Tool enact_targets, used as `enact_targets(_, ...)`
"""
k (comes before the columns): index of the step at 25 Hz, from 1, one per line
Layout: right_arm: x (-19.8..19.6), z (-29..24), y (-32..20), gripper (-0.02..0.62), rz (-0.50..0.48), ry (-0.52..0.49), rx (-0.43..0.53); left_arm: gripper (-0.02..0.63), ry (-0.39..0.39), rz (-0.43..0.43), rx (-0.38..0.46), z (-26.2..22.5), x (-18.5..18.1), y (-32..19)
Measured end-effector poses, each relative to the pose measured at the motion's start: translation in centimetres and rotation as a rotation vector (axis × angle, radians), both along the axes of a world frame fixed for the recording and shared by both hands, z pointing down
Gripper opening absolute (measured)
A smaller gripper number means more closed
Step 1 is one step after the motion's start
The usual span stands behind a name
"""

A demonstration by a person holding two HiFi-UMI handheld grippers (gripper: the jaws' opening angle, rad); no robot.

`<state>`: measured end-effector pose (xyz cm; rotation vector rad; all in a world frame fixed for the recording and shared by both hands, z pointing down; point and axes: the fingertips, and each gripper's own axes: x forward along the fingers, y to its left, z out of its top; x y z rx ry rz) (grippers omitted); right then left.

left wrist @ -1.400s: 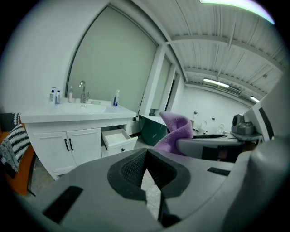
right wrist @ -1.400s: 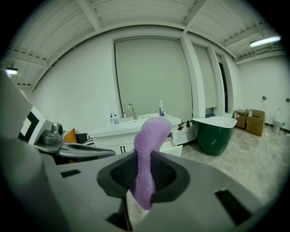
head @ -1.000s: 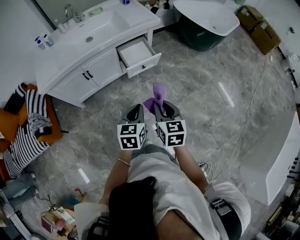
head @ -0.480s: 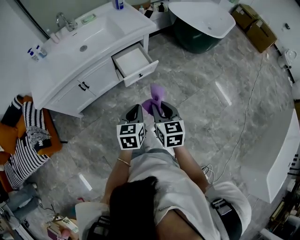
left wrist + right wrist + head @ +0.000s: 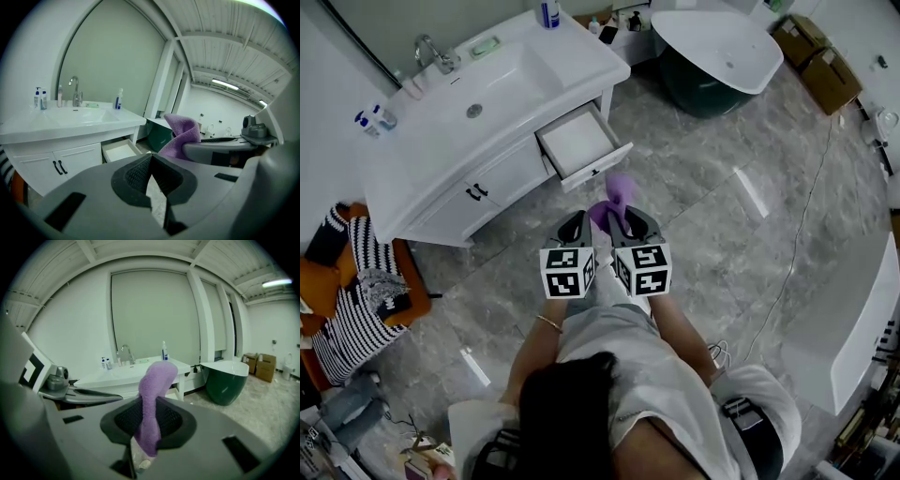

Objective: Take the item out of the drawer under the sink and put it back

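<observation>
**A:** What was nearest the person?
**B:** Two grippers held side by side in front of them. The left hand-held gripper (image 5: 578, 220) had its jaws together at the tips, with nothing between them.
**A:** And the other one?
**B:** The right hand-held gripper (image 5: 628, 217) was clamped on the purple cloth (image 5: 620, 190), which stuck up past the jaw tips, over the grey floor (image 5: 722, 234).
**A:** Beyond that?
**B:** The drawer (image 5: 598, 170) under the white sink bench (image 5: 581, 58) stood pulled out, just ahead of the cloth. A dark green bathtub (image 5: 694, 89) sat further off to the right.
</observation>
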<state>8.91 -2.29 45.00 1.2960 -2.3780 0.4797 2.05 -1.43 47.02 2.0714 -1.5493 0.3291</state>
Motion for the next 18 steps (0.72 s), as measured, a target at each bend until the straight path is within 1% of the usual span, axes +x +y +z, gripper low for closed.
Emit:
enact_targets(7, -3.5, 0.6, -5.5, 0.08, 0.015, 0.018, -0.009, 0.003, 0.009, 0.019, -0.01, 0.6, -3.5, -5.8)
enact_targets(13, -5.3, 0.8, -9.5, 0.08, 0.049, 0.021, -0.011, 0.003, 0.019, 0.043, -0.015, 0.9, -5.6, -10.2)
enact_targets(18, -6.3, 1.5, -12.1, 0.08, 0.076, 0.044, -0.029, 0.003, 0.03, 0.053, -0.027, 1.5, -7.0, -12.8)
